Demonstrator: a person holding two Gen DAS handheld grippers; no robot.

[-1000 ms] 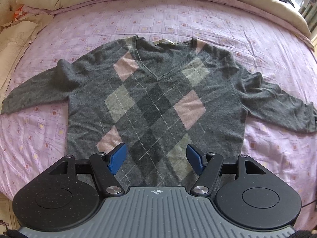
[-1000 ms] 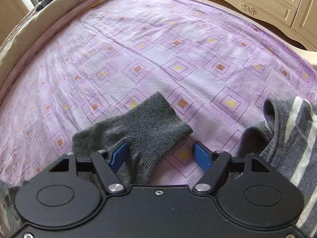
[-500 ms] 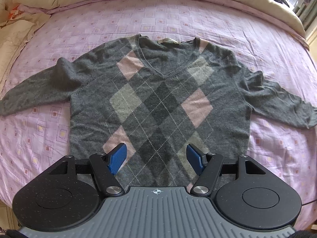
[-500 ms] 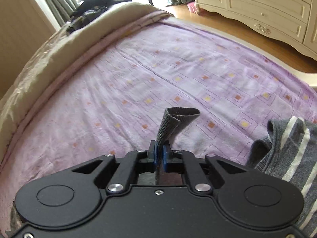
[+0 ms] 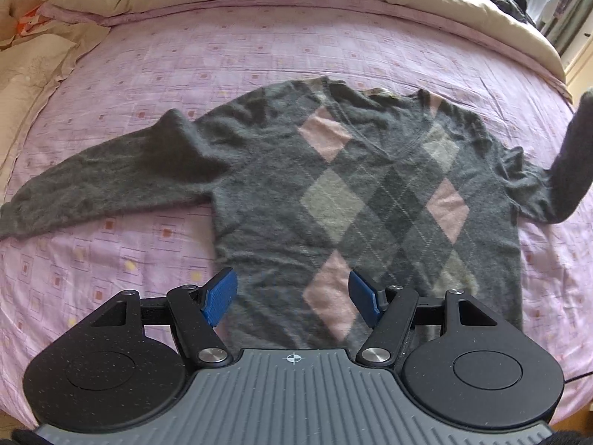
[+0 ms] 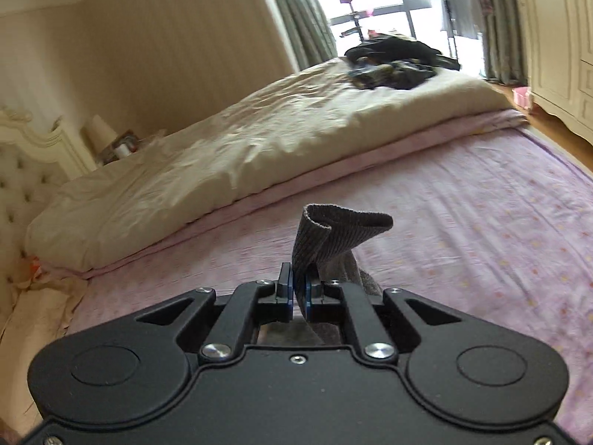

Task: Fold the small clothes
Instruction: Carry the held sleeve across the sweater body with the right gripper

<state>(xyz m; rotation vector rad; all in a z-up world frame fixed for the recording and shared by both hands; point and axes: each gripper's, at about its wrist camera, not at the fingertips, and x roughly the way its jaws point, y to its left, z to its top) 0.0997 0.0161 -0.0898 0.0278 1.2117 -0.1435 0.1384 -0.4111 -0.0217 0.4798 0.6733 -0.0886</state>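
The grey argyle sweater (image 5: 370, 200) lies face up and nearly flat on the purple patterned sheet (image 5: 111, 259), neck toward the far side, hem nearest you. Its left sleeve (image 5: 103, 178) is stretched out flat to the left; its right sleeve (image 5: 567, 155) rises off the bed at the right edge of the left wrist view, because you have it by the cuff (image 6: 333, 237).

Your right gripper (image 6: 299, 289) is pinched tight on that ribbed cuff, which stands up past the fingertips. Holding the very end gives you the whole sleeve to swing, likely inward across the chest for a first fold.

Your left gripper (image 5: 292, 296) hangs over the hem, left of centre, jaws standing fairly wide with nothing between them and no pad visibly touching the knit. It looks well placed to pin the body while the sleeve travels, or to take the hem afterwards.

Farther off, a cream duvet (image 6: 222, 155) is bunched along the far edge of the bed, with a dark heap of clothes (image 6: 396, 59) on it near the window, clear of your folding space.
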